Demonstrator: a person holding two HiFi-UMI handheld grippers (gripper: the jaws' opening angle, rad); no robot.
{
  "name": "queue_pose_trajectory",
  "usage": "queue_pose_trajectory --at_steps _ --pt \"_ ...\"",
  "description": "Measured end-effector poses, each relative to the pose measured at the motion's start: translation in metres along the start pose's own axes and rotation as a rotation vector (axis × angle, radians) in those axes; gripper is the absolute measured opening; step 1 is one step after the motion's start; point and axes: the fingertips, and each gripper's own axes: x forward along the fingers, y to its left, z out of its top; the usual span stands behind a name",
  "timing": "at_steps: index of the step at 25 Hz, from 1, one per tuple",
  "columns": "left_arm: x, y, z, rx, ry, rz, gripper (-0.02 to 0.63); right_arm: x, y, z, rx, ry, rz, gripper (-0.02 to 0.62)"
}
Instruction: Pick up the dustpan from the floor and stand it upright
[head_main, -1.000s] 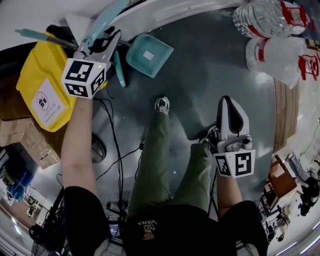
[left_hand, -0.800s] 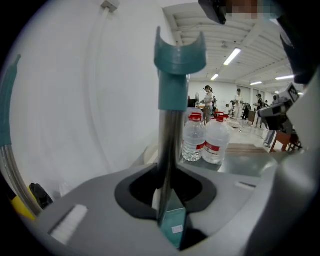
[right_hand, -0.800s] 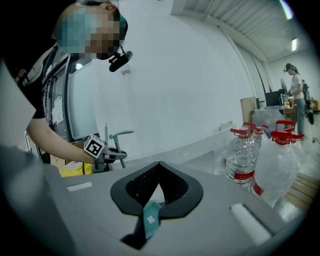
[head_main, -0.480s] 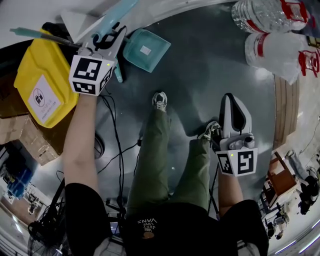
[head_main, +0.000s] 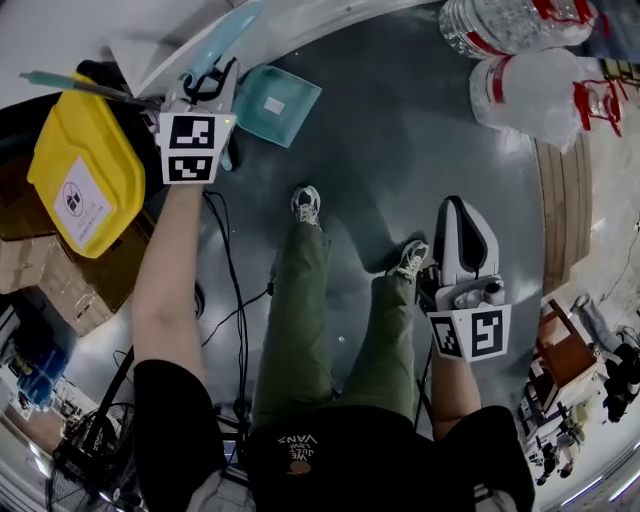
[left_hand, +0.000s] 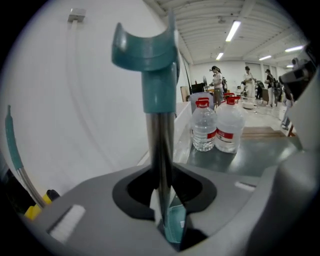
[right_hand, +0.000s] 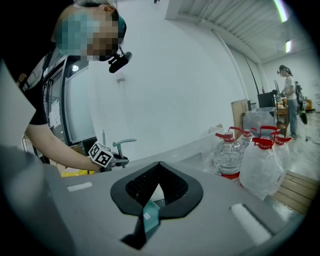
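The teal dustpan (head_main: 272, 105) rests with its pan on the grey floor near the white wall, and its handle (head_main: 225, 35) rises from it. My left gripper (head_main: 205, 85) is shut on the dustpan's metal pole (left_hand: 161, 150), which stands upright in the left gripper view with the teal grip (left_hand: 147, 55) on top. A piece of the pan (left_hand: 175, 225) shows below the jaws. My right gripper (head_main: 465, 225) hangs shut and empty beside the person's right foot. In the right gripper view the shut right gripper (right_hand: 159, 165) points toward the left gripper (right_hand: 102, 155) and the dustpan handle (right_hand: 122, 144).
A yellow bin (head_main: 80, 175) and cardboard boxes (head_main: 55, 280) lie left of the dustpan. A thin teal-tipped stick (head_main: 70, 82) leans there too. Large water bottles (head_main: 540, 65) stand at the upper right beside a wooden pallet (head_main: 575, 200). Black cables (head_main: 232, 290) run along the floor by the person's shoes (head_main: 306, 203).
My left gripper has drifted right and rolled so its marker cube faces the head camera squarely, still holding the pole. The pan shifted slightly left. The right gripper rose a little.
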Motion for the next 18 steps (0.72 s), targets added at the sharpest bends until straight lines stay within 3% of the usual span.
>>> queue_pose_trajectory --at_steps 3,9,13,18 --pt "0.001 -0.003 -0.003 -0.025 0.027 0.009 0.137 -0.016 -0.010 0.004 0.003 0.001 -0.005 0.002" --pt "-0.010 0.001 -0.011 -0.082 0.084 0.087 0.213 -0.046 -0.026 0.022 0.001 -0.019 -0.007 0.002" --pt "-0.042 -0.004 -0.021 -0.174 0.128 0.155 0.249 -0.068 -0.034 0.046 -0.005 -0.041 0.015 0.002" --pt "-0.092 -0.021 -0.009 -0.250 0.101 0.192 0.250 -0.091 -0.038 0.086 -0.039 -0.073 0.058 0.002"
